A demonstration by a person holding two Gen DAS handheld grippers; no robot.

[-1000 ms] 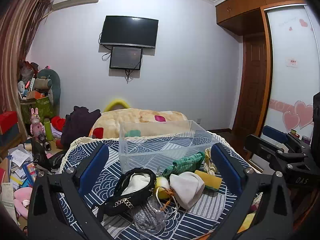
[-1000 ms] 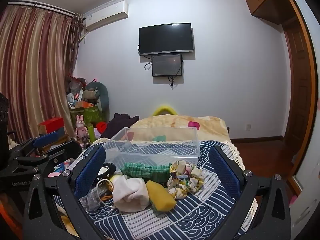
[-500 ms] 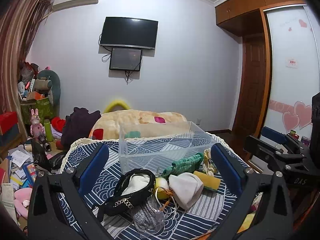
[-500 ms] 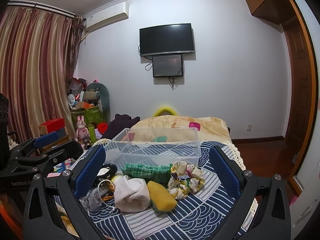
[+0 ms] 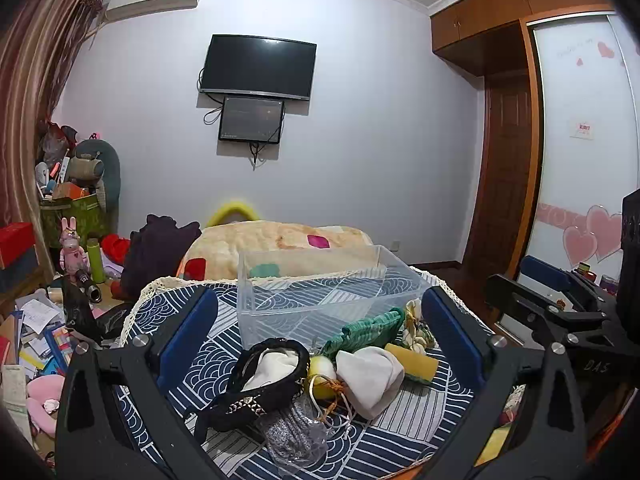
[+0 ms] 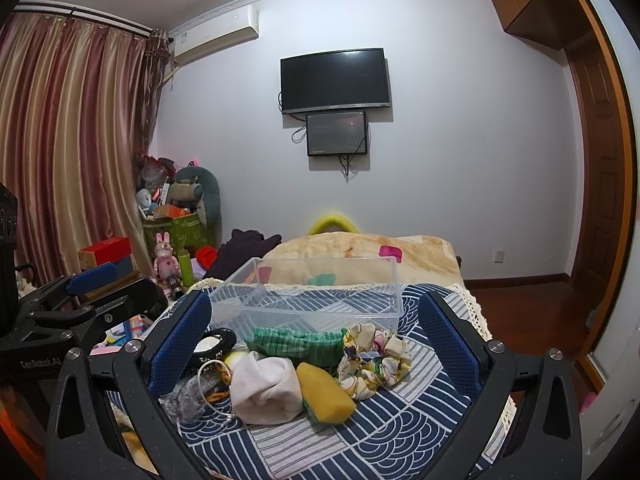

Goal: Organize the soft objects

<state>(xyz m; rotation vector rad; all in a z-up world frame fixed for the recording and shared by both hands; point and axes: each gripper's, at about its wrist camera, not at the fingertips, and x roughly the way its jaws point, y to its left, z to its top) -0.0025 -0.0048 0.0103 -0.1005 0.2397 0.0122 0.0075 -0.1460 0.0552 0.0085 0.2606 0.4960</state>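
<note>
Since the frames a second before, almost nothing had moved: the right gripper (image 6: 314, 344) had eased very slightly forward and lower, so the pile sat a touch larger in its view, while the left gripper (image 5: 320, 328) held its place.

The soft things lay heaped on a table under a navy cloth with white wave patterns (image 6: 384, 436), just in front of a clear plastic bin (image 6: 320, 300) that stood upright with nothing visible inside it. A white sock (image 6: 266, 390), rolled into a bundle, touched a yellow sponge (image 6: 322, 394) with a green underside. Behind them stretched a green knitted cloth (image 6: 300, 342), and beside it, nearer the right, a floral scrunchie (image 6: 372, 360) in cream and yellow. At the left of the heap sat a black slipper-like piece with beaded trim (image 5: 268, 384), with white fabric tucked inside, and a grey knitted item in clear wrapping (image 5: 292, 432) with orange cord and a white string over it.

Both grippers hovered level above the near edge of the table, pointing toward the bin. Each had its blue-padded fingers spread wide on either side of the heap, gripping nothing. In the right wrist view the left gripper showed at the far left, apart from the pile.
</note>
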